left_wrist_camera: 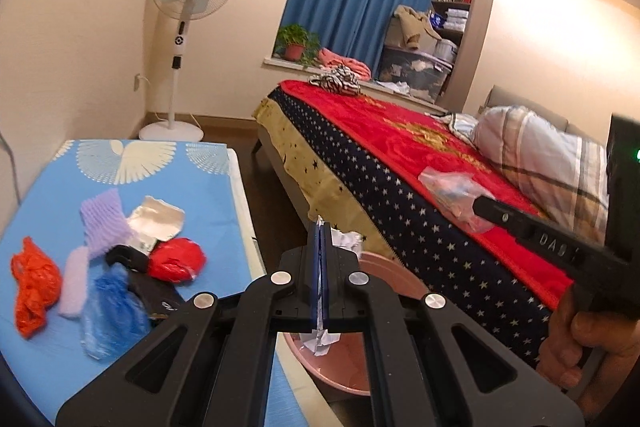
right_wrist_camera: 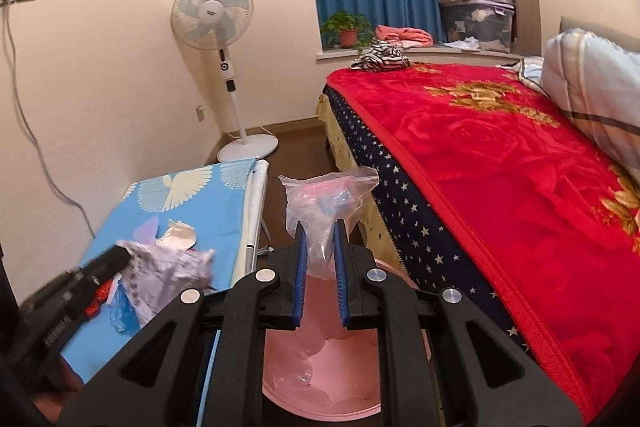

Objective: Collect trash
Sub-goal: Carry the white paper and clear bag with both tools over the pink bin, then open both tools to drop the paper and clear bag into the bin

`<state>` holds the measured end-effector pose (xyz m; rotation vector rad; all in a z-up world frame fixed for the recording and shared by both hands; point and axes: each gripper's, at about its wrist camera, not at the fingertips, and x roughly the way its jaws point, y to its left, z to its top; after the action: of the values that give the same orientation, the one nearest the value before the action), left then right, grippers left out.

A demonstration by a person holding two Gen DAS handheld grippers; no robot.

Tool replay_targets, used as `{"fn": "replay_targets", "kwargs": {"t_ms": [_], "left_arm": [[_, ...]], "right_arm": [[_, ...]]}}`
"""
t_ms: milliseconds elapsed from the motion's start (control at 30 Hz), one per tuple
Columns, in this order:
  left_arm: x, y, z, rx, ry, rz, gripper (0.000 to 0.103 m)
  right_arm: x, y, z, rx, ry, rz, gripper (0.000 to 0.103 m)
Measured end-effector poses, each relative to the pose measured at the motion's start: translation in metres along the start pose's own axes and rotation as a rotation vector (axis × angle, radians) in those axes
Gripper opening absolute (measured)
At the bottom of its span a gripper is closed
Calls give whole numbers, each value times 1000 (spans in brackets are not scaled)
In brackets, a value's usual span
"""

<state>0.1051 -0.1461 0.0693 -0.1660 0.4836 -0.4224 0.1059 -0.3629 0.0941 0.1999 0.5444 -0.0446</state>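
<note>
Your work area lies beside a large bed with a red floral blanket [right_wrist_camera: 500, 163] over a star-patterned navy sheet. To your left stands a low table covered in a light-blue printed cloth [left_wrist_camera: 200, 203], and between table and bed, on the dark floor beneath both tools, sits a round pink plastic basin [right_wrist_camera: 320, 379]. Uncollected litter lies on the table: an orange plastic bag [left_wrist_camera: 34, 287], a red plastic bag [left_wrist_camera: 178, 259], a blue crumpled film bag [left_wrist_camera: 112, 315], a purple foam net sleeve [left_wrist_camera: 104, 223] and a torn white wrapper [left_wrist_camera: 158, 221]. Your right gripper [right_wrist_camera: 320, 243] is clamped on a clear zip-lock plastic bag [right_wrist_camera: 328, 195], held above the basin. Your left gripper [left_wrist_camera: 321, 255] is pinched fully together on a crumpled white paper wrapper [right_wrist_camera: 164, 275], also near the basin.
</note>
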Motion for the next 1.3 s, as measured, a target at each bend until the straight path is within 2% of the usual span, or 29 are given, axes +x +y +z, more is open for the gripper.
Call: {"fn": "replay_targets", "kwargs": {"t_ms": [433, 1200, 1300], "left_arm": [[34, -5, -13, 9, 58, -24, 0], [58, -15, -23, 37, 116, -39, 0], [61, -13, -23, 28, 125, -57, 1]], "right_arm": [[28, -6, -10, 0, 73, -51, 13], [36, -9, -13, 2, 98, -93, 13], [36, -10, -13, 9, 96, -97, 17]]}}
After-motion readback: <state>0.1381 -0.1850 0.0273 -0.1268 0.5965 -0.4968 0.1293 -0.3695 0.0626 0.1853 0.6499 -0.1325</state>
